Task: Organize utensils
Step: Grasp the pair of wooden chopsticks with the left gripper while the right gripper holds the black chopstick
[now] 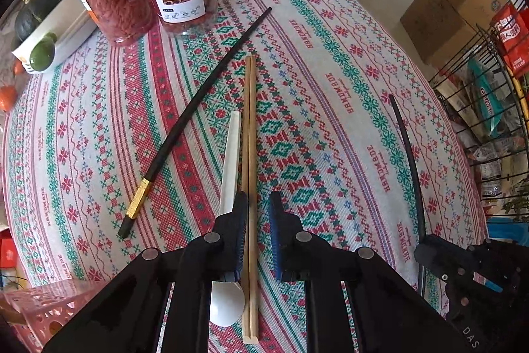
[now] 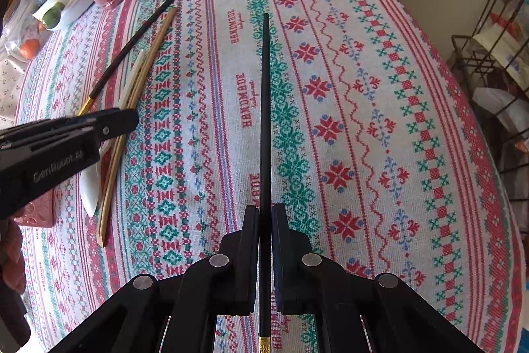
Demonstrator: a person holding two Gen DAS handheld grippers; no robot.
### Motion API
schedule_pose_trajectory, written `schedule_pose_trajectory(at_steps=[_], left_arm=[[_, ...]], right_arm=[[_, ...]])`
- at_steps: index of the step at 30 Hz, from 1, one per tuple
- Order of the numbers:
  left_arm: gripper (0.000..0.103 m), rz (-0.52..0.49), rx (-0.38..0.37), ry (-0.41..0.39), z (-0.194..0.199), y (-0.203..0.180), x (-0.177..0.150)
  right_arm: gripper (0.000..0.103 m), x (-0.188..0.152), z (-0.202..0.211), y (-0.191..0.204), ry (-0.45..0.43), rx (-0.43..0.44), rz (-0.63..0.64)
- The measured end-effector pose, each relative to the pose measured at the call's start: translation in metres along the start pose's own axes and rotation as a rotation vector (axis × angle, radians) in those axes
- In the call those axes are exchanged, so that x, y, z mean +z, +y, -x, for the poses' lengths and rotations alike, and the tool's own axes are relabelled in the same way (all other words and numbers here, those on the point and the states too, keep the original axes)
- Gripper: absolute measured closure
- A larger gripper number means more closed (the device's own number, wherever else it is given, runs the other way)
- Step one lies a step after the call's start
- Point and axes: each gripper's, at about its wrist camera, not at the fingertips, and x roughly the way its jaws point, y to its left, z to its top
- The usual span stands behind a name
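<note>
Black chopstick (image 2: 265, 121) between right gripper (image 2: 264, 214) fingers

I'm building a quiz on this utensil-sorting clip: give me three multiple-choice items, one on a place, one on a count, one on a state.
1. Where is the white spoon?
A. in a jar
B. directly left of the wooden chopsticks
C. in the pink basket

2. How many black chopsticks appear?
A. one
B. two
C. four

3. What is the right gripper doing?
A. gripping a black chopstick
B. open and holding nothing
C. holding the spoon

Answers:
1 B, the left wrist view shows it lying against their left side.
2 B, one gold-banded black chopstick lies on the tablecloth and the other is held.
3 A, its jaws are closed on the shaft.
</note>
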Motion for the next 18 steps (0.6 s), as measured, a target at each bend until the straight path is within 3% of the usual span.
schedule_pose_trajectory(at_steps=[12, 18], left_arm=[[0.090, 0.005, 0.047, 0.055, -0.021, -0.001, 0.033], [0.094, -0.009, 0.030, -0.028, -0.011, -0.003, 0.025]], right_arm=[[0.098, 0.006, -0.001, 0.001, -0.005, 0.019, -0.022], [0.098, 0.008, 0.008, 0.000, -0.035, 0.030, -0.035]])
